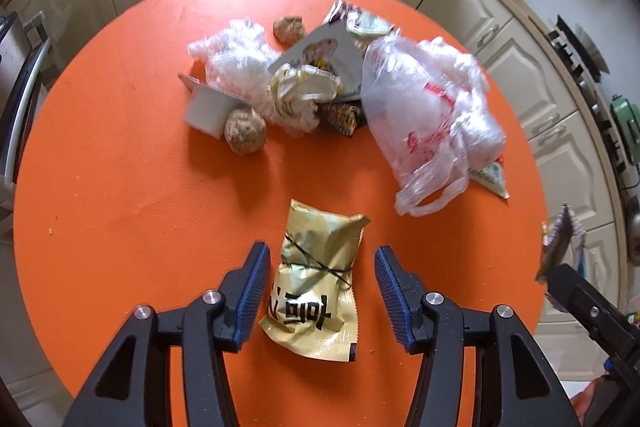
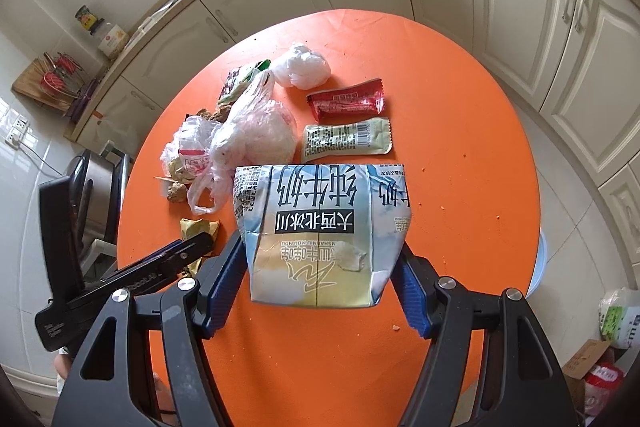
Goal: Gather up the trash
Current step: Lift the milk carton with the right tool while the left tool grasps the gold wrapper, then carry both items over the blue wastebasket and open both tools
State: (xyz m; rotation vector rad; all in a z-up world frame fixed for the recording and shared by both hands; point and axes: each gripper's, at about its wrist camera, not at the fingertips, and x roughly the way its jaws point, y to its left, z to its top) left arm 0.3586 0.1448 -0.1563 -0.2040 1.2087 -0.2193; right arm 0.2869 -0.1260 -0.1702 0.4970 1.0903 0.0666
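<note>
The left gripper [image 1: 320,297] is spread around a crumpled gold wrapper [image 1: 316,287], not pinching it. The right gripper [image 2: 320,279] pinches a flattened blue-white milk carton [image 2: 320,231]

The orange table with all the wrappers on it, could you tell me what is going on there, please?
A person is clearing trash off the orange table with a handheld tool in each hand. The right tool is shut on a flattened milk carton, held above the table. The left tool is open, its fingers on either side of a gold wrapper that lies flat, not yet gripped. A pile of plastic bags, wrappers and crumpled paper is left further back.
</note>
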